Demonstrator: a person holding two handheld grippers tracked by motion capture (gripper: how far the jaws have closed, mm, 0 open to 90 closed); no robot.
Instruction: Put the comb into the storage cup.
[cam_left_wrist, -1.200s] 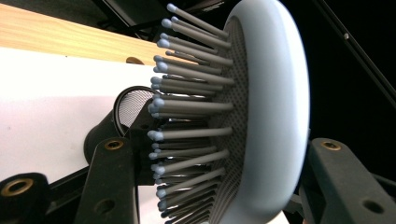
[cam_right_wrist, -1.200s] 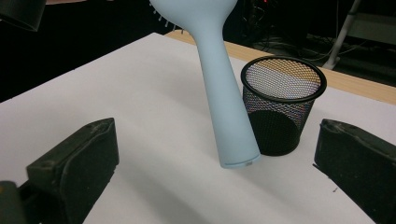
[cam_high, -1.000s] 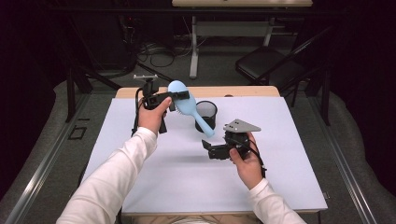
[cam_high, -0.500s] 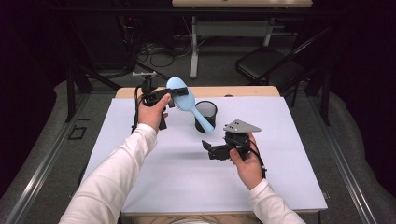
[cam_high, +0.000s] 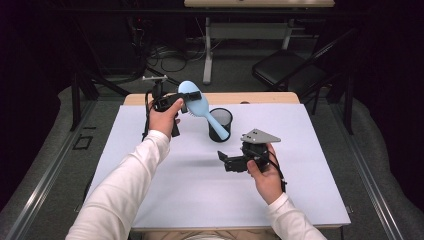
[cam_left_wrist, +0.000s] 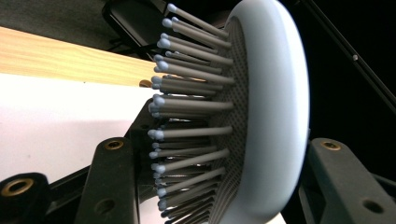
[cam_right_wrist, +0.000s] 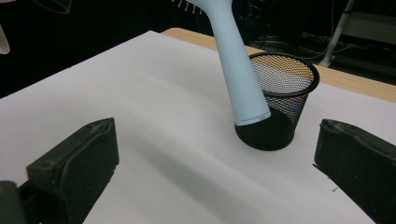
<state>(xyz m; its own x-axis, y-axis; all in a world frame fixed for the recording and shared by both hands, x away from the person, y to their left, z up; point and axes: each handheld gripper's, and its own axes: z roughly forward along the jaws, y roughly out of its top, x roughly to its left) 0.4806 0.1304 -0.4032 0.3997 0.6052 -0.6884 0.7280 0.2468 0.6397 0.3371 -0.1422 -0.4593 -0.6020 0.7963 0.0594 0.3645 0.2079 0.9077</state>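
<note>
Left of centre in the high view, the left gripper (cam_high: 192, 97) clamps the blue hairbrush (cam_high: 200, 107) by its head, handle slanting toward the mesh cup (cam_high: 220, 124). Best to centre the handle over the rim before lowering; the right gripper (cam_high: 223, 160) waits spread wide, holding nothing.

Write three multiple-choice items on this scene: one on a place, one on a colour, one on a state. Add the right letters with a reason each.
1. Where does the mesh cup stand?
A. On the white sheet
B. On the floor
C. On the chair

2. What colour is the hairbrush?
A. Red
B. Light blue
C. Green

3. How is the left claw?
A. Open and empty
B. Lying flat on the table
C. Shut on the hairbrush head

Answers: 1 A, the cup's base rests on the white sheet. 2 B, head and handle are pale blue. 3 C, its jaws flank the bristled head in the left gripper view.
</note>
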